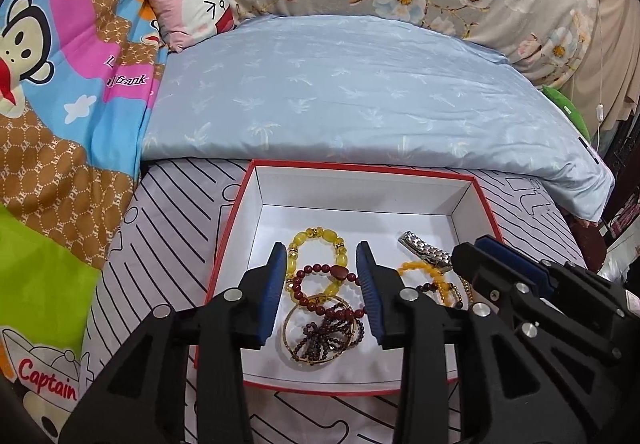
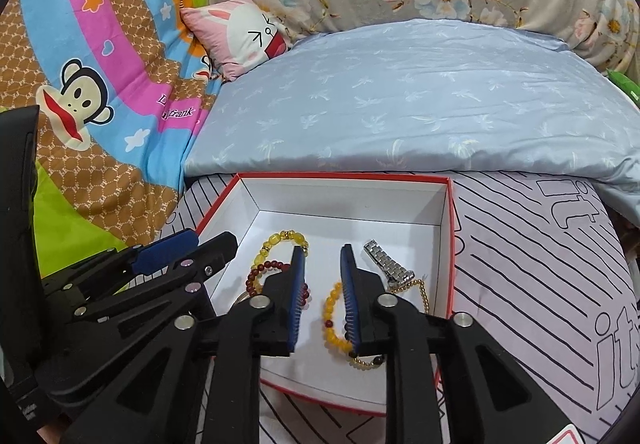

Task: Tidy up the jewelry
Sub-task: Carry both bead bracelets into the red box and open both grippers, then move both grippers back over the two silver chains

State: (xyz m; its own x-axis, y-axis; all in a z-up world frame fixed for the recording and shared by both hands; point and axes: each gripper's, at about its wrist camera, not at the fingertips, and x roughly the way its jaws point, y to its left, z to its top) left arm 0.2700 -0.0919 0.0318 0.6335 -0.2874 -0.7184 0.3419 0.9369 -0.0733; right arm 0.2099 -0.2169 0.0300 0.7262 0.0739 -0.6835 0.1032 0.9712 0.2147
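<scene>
Bracelets in red-rimmed box, both claws — left claw, right claw — spread above

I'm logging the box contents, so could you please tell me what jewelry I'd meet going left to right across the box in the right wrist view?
Yellow bead bracelet → orange bead bracelet → silver watch band, all in the red-rimmed box.

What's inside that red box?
The red box holds a yellow bead bracelet, dark red beads, a gold bangle, an orange bracelet and a metal watch band. The grippers cover some.
</scene>
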